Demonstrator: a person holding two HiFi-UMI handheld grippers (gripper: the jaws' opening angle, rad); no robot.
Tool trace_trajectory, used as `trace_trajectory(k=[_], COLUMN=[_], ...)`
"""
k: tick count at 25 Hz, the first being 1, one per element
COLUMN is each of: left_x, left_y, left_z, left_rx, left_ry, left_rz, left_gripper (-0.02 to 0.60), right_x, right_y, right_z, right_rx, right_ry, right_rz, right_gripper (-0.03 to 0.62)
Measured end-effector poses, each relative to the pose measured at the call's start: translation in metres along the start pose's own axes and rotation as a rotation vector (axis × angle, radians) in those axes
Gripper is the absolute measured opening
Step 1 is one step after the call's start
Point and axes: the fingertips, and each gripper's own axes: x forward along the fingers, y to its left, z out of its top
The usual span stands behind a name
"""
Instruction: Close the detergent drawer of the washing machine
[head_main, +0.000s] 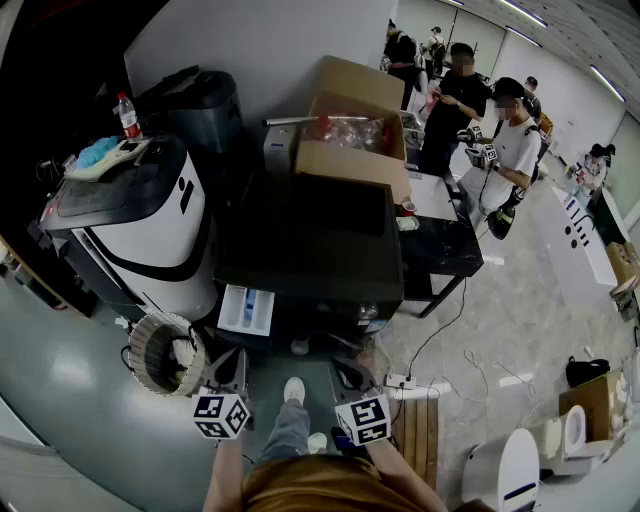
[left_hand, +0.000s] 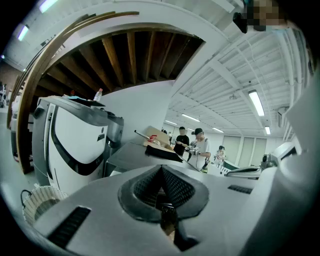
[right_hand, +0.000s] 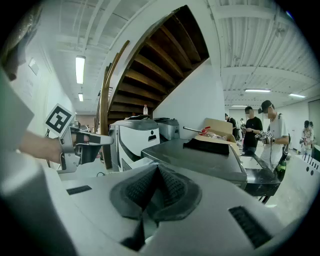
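Note:
In the head view the dark washing machine (head_main: 310, 240) stands in front of me. Its white detergent drawer (head_main: 246, 308) is pulled out at the lower left of its front. My left gripper (head_main: 235, 362) is held just below the drawer, not touching it. My right gripper (head_main: 348, 370) hovers to the right, below the machine's front. The left gripper view shows its jaws (left_hand: 161, 174) pressed together and empty, with the machine's top (left_hand: 132, 152) beyond. In the right gripper view the jaws (right_hand: 156, 172) are likewise closed and empty, facing the machine (right_hand: 200, 157).
A white-and-black appliance (head_main: 140, 230) stands left of the machine, with a wicker basket (head_main: 165, 352) at its foot. A cardboard box (head_main: 352, 130) sits behind the machine and a black table (head_main: 440, 245) to its right. A power strip (head_main: 400, 381) and cables lie on the floor. People (head_main: 500, 140) stand further back.

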Motion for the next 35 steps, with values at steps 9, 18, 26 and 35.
trace_trajectory(k=[9,18,26,35], left_x=[-0.004,0.004,0.013,0.035], left_y=[0.017,0.018,0.03,0.055], left_z=[-0.003,-0.012,-0.033,-0.049], left_rx=[0.008,-0.008,-0.025,-0.033], left_ry=[0.014,0.046,0.094,0.143], left_rz=[0.054,0.042,0.062,0.104], left_gripper=[0.023,0.024,0.024,0.024], right_x=[0.004,0.005,0.013,0.036], right_y=[0.009,0.003,-0.003,-0.02], right_z=[0.007,0.006,-0.001,-0.013], right_rx=[-0.019,0.029,0.019,0.025], right_ry=[-0.026,-0.024,-0.001,0.046], right_rz=[0.03,0.038,0.04,0.037], right_gripper=[0.012,0.012,0.012,0.012])
